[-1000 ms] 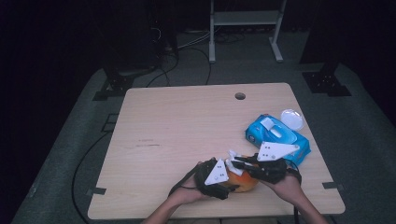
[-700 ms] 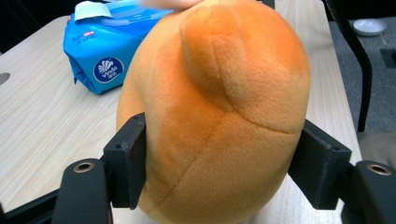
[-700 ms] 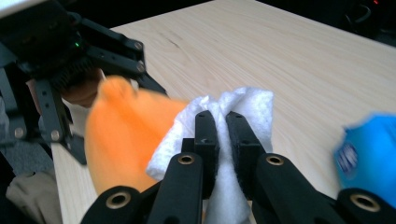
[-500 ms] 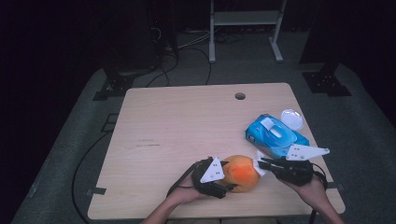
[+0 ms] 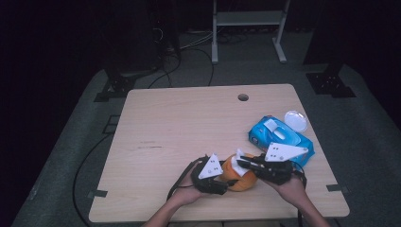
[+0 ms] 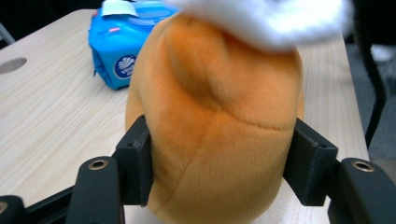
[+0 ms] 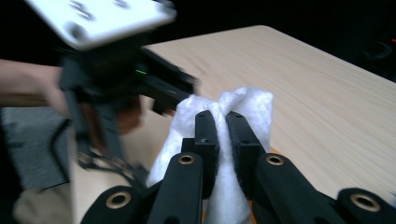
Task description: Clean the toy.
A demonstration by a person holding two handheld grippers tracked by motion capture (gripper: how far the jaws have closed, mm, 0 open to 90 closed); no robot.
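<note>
Jaws of left gripper have just closed on one orange plush; right gripper pinches one white wipe (crumpled).

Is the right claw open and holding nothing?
No, in the right gripper view the right claw is shut on a white wipe.

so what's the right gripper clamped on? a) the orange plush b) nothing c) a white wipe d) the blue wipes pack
c: in the right gripper view the right gripper has its jaws pinched shut on a white wipe, held over the orange plush that sits between the left gripper's jaws; the blue wipes pack lies apart on the table.
</note>
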